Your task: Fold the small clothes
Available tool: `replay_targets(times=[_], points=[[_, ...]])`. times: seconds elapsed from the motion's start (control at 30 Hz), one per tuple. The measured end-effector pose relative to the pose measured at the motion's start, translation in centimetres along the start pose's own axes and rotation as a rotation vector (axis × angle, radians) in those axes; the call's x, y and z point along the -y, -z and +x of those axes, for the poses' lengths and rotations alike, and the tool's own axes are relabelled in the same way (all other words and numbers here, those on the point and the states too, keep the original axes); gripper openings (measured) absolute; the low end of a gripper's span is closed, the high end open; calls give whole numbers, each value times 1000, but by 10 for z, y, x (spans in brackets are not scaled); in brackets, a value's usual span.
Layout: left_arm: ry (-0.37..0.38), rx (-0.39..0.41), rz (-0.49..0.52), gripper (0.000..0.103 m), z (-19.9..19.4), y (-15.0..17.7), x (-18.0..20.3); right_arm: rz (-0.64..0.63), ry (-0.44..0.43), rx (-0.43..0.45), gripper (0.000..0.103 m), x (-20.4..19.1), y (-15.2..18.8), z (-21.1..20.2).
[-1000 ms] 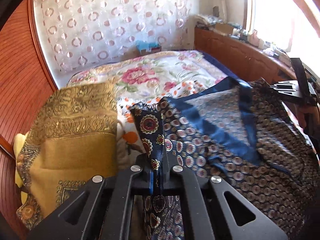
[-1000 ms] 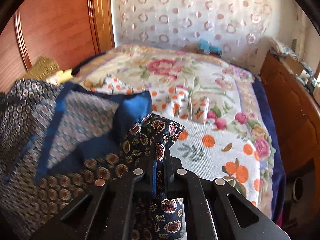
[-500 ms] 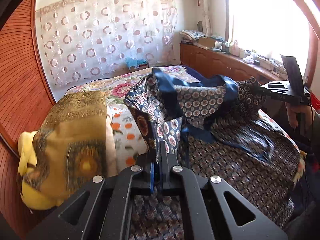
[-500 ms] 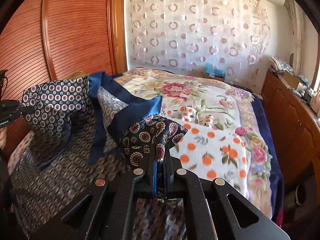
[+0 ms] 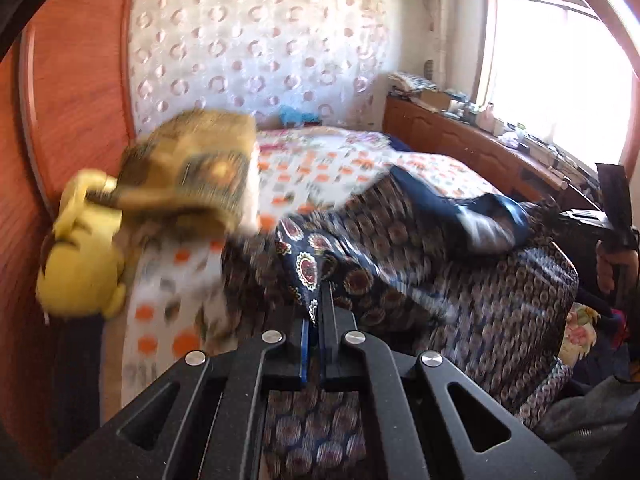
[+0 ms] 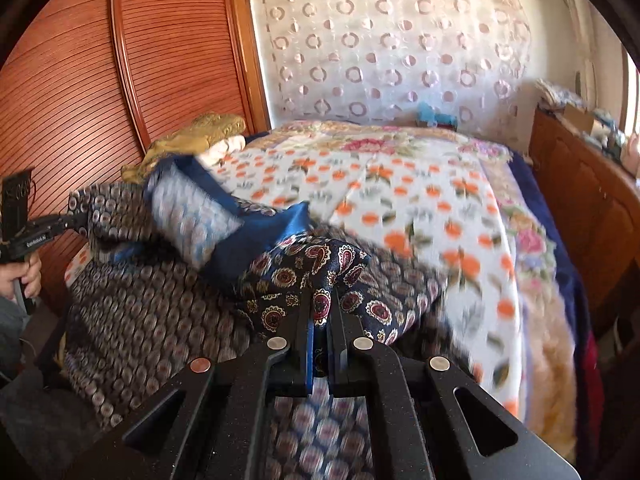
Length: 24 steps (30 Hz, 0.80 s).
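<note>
Navy patterned cloth [image 5: 500, 292] lying rumpled across lower middle and right of left wrist frame, draped over near edge of bed [image 6: 400, 184]; in right wrist frame filling lower left, blue-bordered flap [image 6: 224, 216] bunching up on top. Not yet flat, no clean fold line showing; judging fold as only just underway, most of task remaining. Left gripper [image 5: 319, 312] at bottom centre, clamping 1 paisley corner of cloth between closed jaws. Right gripper [image 6: 320, 320] at bottom centre of its frame, pinching another corner the same way. Cloth sagging between the 2 grips. Other items waiting: gold fabric pile [image 5: 188, 172] at upper left, yellow item [image 5: 80, 264] under it at left edge. Orange-dotted sheet [image 6: 380, 184] covering bed beyond. Blurring heavily, finer detail unreadable.
</note>
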<state>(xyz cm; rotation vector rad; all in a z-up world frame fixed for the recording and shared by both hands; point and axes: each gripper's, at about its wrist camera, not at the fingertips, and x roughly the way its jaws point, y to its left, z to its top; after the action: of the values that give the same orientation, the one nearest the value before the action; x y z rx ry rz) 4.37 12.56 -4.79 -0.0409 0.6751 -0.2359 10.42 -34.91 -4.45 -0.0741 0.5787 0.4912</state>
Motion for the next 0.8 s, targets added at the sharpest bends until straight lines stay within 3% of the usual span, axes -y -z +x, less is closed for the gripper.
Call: replay_targets(times=[0.17, 0.3, 0.63, 0.8], points=[[-13, -21, -70, 4, -6, 28, -14, 34, 13, -26, 4, 8, 19, -18], [-10, 10, -114, 4, -21, 35, -24, 36, 15, -15, 4, 7, 17, -36], [-46, 68, -117, 4, -49, 33, -27, -17, 22, -13, 4, -25, 21, -58], [-57, 31, -105, 4, -45, 42, -28, -22, 22, -45, 4, -22, 33, -60]])
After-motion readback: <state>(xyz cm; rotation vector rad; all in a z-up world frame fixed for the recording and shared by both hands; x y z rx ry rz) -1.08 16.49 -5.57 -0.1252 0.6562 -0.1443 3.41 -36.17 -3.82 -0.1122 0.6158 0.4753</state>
